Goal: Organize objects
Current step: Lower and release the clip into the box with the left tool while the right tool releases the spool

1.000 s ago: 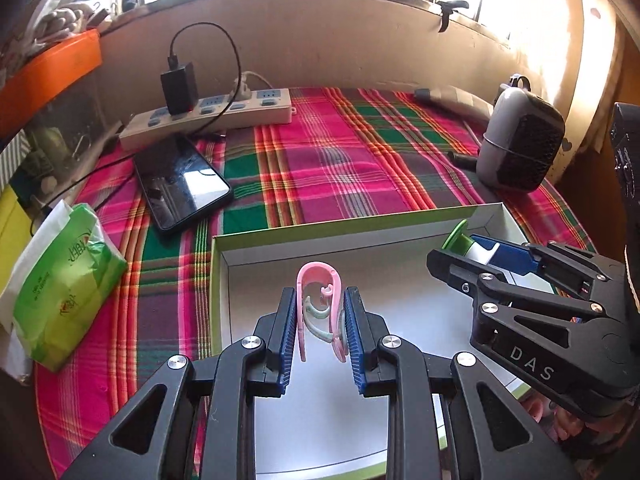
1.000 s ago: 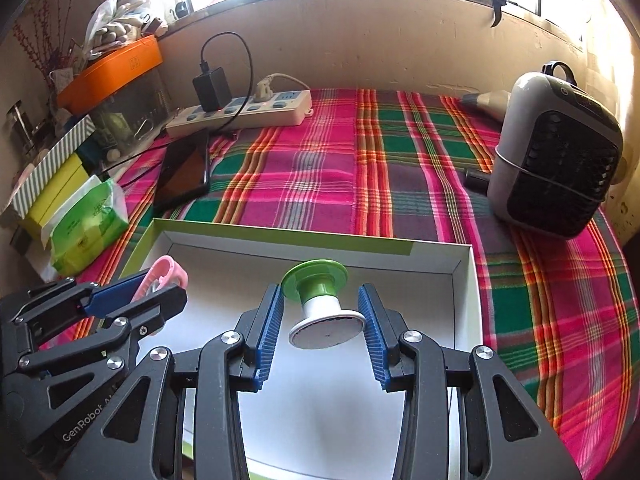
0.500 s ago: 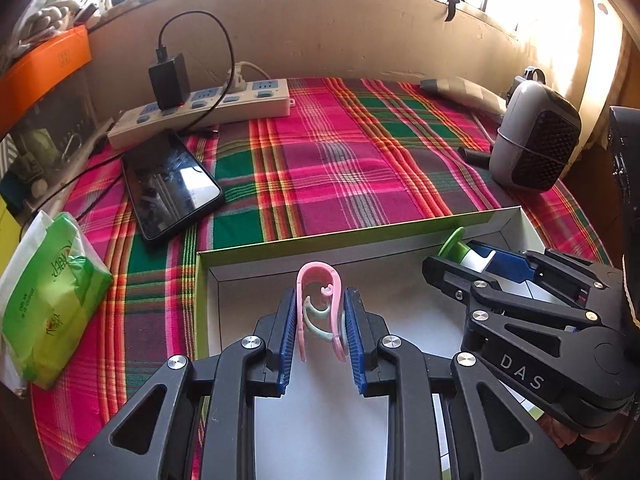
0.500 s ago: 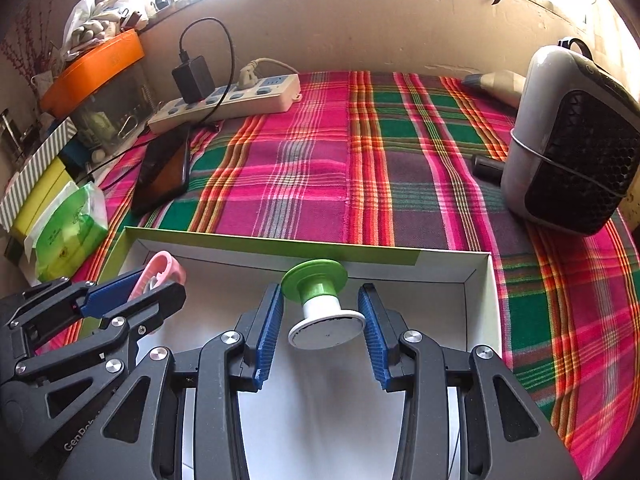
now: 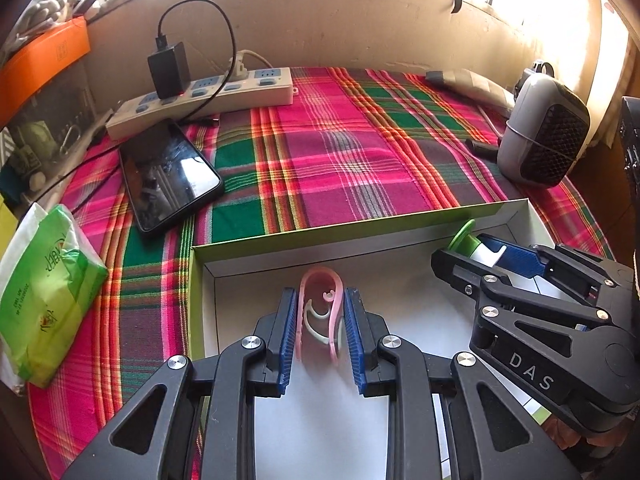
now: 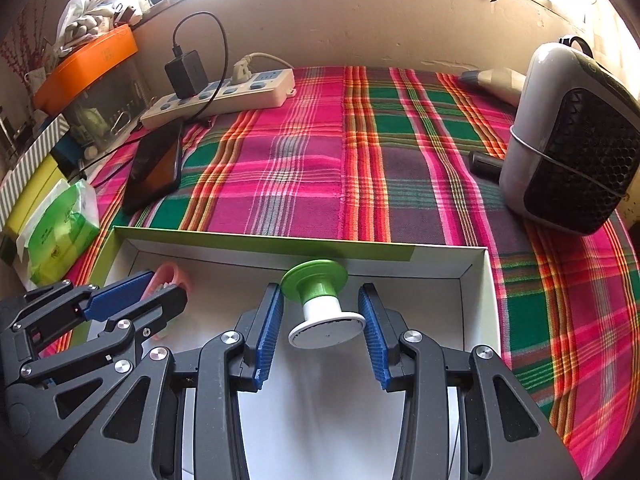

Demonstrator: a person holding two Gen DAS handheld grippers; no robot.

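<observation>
My left gripper is shut on a pink plastic clip that stands upright between the blue pads. A pale green piece sits inside the clip. My right gripper is shut on a spool-shaped piece with a green flange and a white disc, tilted between its pads. Both hang over the white inside of a shallow box with a green rim. The right gripper shows at the right of the left wrist view. The left gripper with the pink clip shows at the left of the right wrist view.
The box lies on a plaid cloth. Beyond it are a black phone, a power strip with a charger, a green tissue pack at the left and a grey heater at the right. An orange box sits on a side shelf.
Both views have swayed only slightly. Each gripper keeps its hold over the box, with the same gap between the pads.
</observation>
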